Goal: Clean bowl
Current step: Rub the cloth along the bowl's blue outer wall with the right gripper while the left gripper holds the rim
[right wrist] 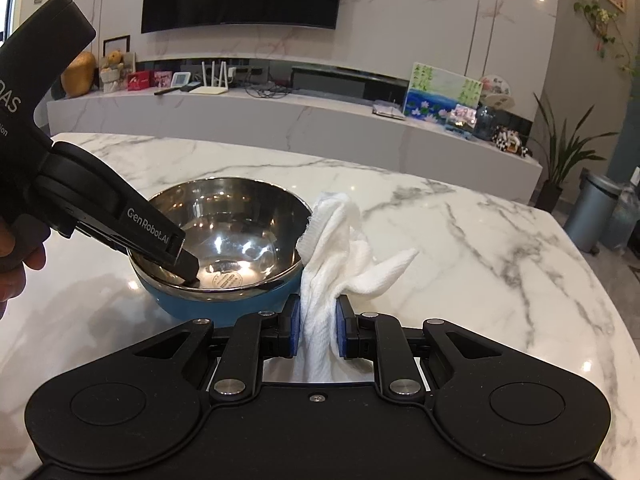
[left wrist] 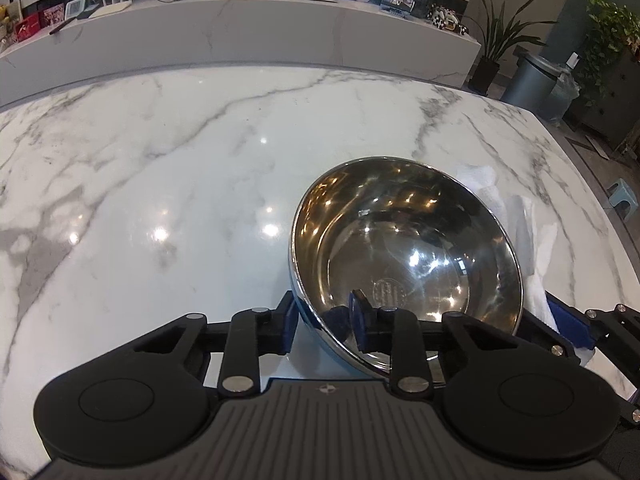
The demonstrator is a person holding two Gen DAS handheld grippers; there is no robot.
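So you're working on the white marble surface [left wrist: 160, 168] right now, and the steel bowl [left wrist: 408, 256] with the blue outside is sitting on it, toward the near right part in the left wrist view. Your left tongs [left wrist: 324, 322] are gripping the bowl's near rim: one blue pad is sitting inside against the shiny wall, the other is pressing the blue outside, so the rim is pinched between them. In the right wrist view you're seeing the same grip from the side, with the left tongs [right wrist: 188, 268] coming in from about 9 o'clock and biting the bowl [right wrist: 224, 240] at its near-left edge. The bowl is looking slightly tipped toward that grip, though I can't say for sure that it's lifting off the surface.

Your right tongs [right wrist: 316, 330] are clamping a crumpled white cloth [right wrist: 340, 248], with the blue pads squeezing the bunched middle of it. The loose ends are fanning up and out toward 12 and 2 o'clock. The cloth is hanging just beside the bowl's right side, at the bowl's 3 o'clock, outside the rim and not inside it. From the left wrist view the cloth [left wrist: 516, 216] is peeking out behind the bowl's right edge.
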